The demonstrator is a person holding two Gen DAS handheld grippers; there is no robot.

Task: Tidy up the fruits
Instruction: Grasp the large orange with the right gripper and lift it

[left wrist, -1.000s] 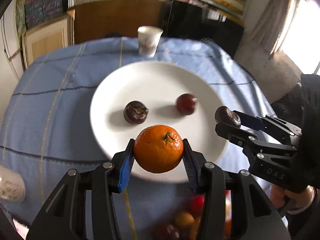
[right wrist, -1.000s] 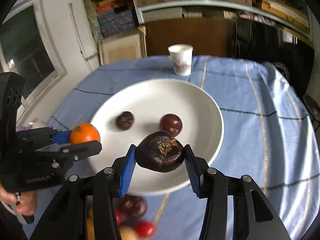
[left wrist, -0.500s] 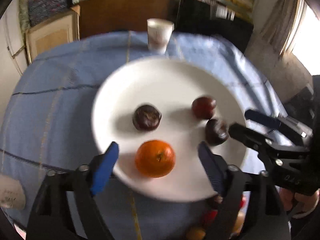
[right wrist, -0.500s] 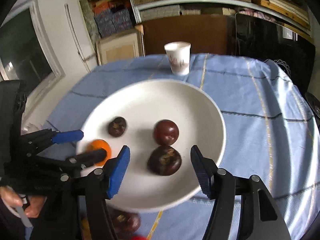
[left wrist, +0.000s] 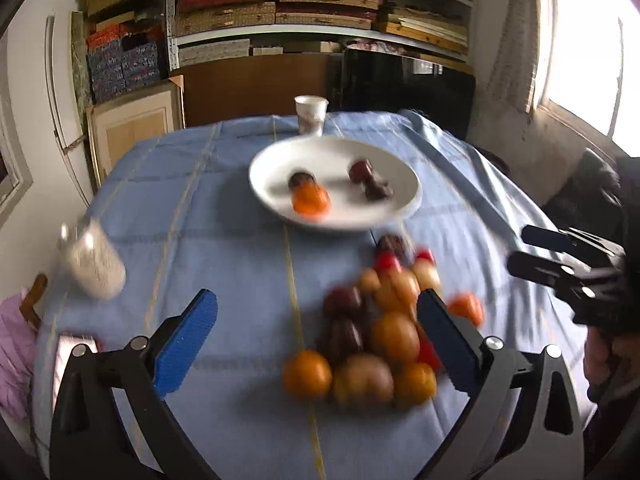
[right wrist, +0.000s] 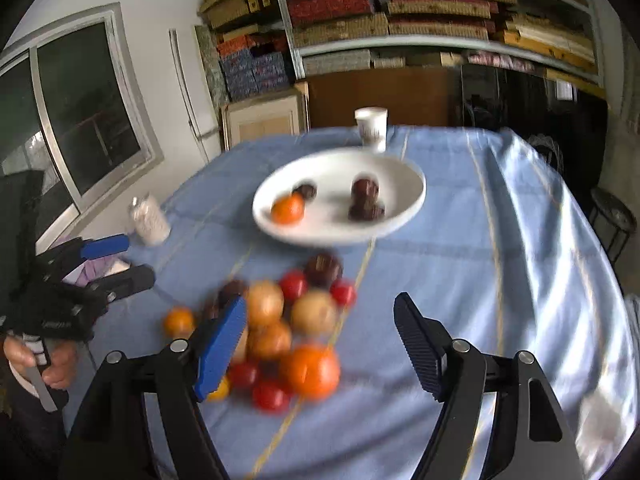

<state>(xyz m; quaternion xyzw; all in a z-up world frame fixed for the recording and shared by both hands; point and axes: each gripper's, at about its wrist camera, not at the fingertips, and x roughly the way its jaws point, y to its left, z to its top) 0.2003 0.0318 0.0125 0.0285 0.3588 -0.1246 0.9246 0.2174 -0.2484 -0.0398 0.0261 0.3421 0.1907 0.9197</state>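
Note:
A white plate (left wrist: 340, 152) (right wrist: 332, 170) sits mid-table with an orange (left wrist: 310, 200) (right wrist: 288, 209) and three dark purple fruits (left wrist: 360, 168) (right wrist: 365, 188) on it. Nearer me, a blurred pile of mixed fruits (left wrist: 380, 332) (right wrist: 288, 320), orange, yellow, red and dark, lies on the blue cloth. My left gripper (left wrist: 316, 300) (right wrist: 138, 258) hovers over the pile, its jaws opening wide with nothing held between them. My right gripper (right wrist: 320, 302) (left wrist: 520, 247) hangs beside it, jaws also opening and empty.
A white paper cup (left wrist: 311, 114) (right wrist: 371, 128) stands behind the plate. A white jar (left wrist: 94, 264) (right wrist: 149, 220) lies near the table's left edge. Shelves of stacked boxes fill the back wall. A dark stool (right wrist: 612, 216) stands at the right.
Both grippers released their fruit onto the plate, the left the orange, the right a dark fruit. Both then drew back from the plate to above the pile, jaws widening.

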